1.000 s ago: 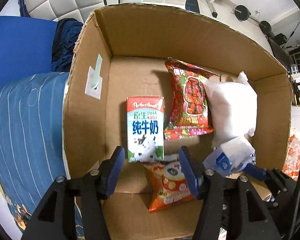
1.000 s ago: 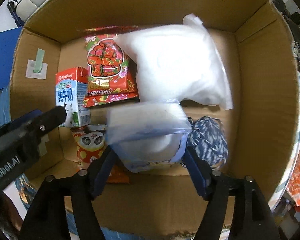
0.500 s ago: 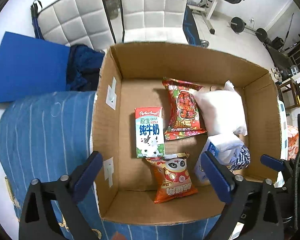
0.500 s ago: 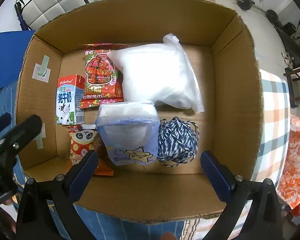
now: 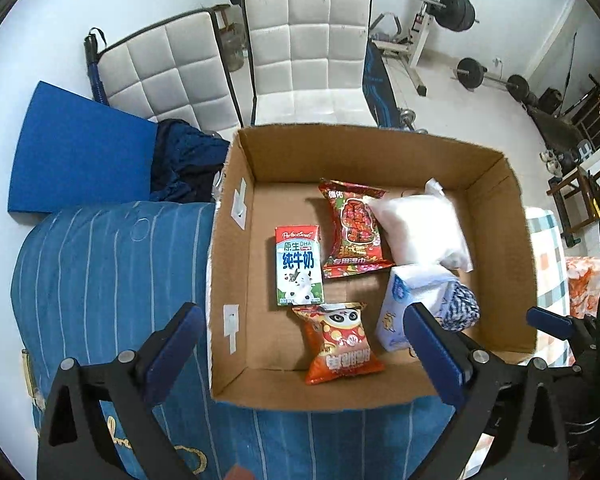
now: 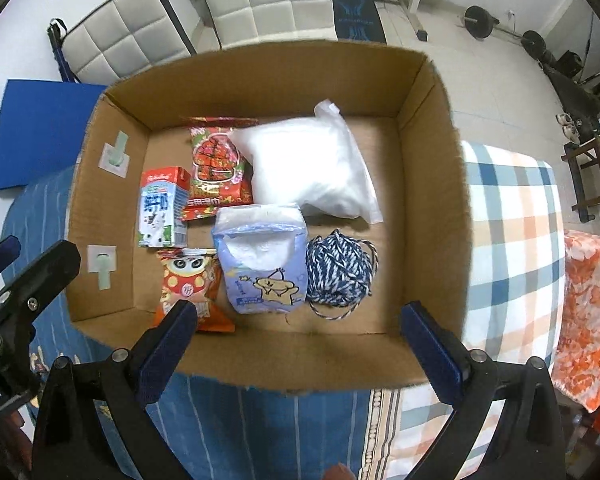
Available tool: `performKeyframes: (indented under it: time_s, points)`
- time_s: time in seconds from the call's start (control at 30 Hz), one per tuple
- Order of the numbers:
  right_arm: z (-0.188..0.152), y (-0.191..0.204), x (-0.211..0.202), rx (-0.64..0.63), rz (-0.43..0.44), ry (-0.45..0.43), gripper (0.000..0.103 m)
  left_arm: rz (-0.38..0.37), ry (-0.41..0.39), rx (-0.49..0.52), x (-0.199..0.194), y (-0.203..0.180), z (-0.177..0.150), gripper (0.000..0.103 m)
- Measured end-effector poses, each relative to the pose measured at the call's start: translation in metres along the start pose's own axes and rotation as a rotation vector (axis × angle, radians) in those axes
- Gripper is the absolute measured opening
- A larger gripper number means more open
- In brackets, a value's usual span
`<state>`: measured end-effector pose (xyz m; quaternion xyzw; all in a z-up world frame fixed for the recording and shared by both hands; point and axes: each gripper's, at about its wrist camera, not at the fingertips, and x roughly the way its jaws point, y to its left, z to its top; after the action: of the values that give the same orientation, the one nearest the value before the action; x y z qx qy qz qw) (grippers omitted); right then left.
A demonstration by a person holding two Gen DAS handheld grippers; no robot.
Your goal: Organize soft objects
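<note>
Both the left gripper (image 5: 302,344) and the right gripper (image 6: 298,334) are hovering spread and empty above the packed cardboard box (image 6: 432,184), suggesting packing is finishing and the next move is retreating.

Looking steeply down from above into the cardboard box (image 5: 380,394) (image 6: 300,356). Left wrist nearer its left wall, right wrist more centred. Same contents shared.
</note>
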<state>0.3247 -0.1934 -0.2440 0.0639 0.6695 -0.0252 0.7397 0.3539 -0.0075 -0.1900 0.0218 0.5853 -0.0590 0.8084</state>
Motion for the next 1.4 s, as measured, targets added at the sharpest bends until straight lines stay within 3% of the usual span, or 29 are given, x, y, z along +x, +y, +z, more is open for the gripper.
performKeyframes:
  time_s: [0.23,0.47,0.67,0.83,1.03,1.23,1.4]
  points:
    - [-0.036,-0.006,-0.064,-0.009,0.022,-0.127,0.103,0.014,-0.129,-0.012,-0.068,-0.006,-0.032,0.103]
    - [-0.100,-0.011,-0.149,-0.030,0.046,-0.275,0.103,0.032,-0.264,-0.012,-0.155,-0.015,-0.081,0.103]
    - [-0.160,-0.015,-0.210,-0.029,0.082,-0.360,0.103,0.034,-0.333,-0.033,-0.212,-0.015,-0.121,0.103]
    - [-0.205,-0.019,-0.252,-0.038,0.097,-0.401,0.103,0.008,-0.353,-0.066,-0.245,-0.019,-0.155,0.103]
    - [-0.254,-0.024,-0.290,-0.074,0.083,-0.430,0.103,-0.019,-0.353,-0.033,-0.272,-0.033,-0.187,0.103]
    - [-0.279,-0.029,-0.309,-0.085,0.068,-0.440,0.103,-0.011,-0.379,-0.032,-0.291,-0.036,-0.201,0.103]
    - [-0.281,-0.034,-0.327,-0.061,0.032,-0.512,0.103,0.030,-0.407,-0.052,-0.298,-0.035,-0.203,0.103]
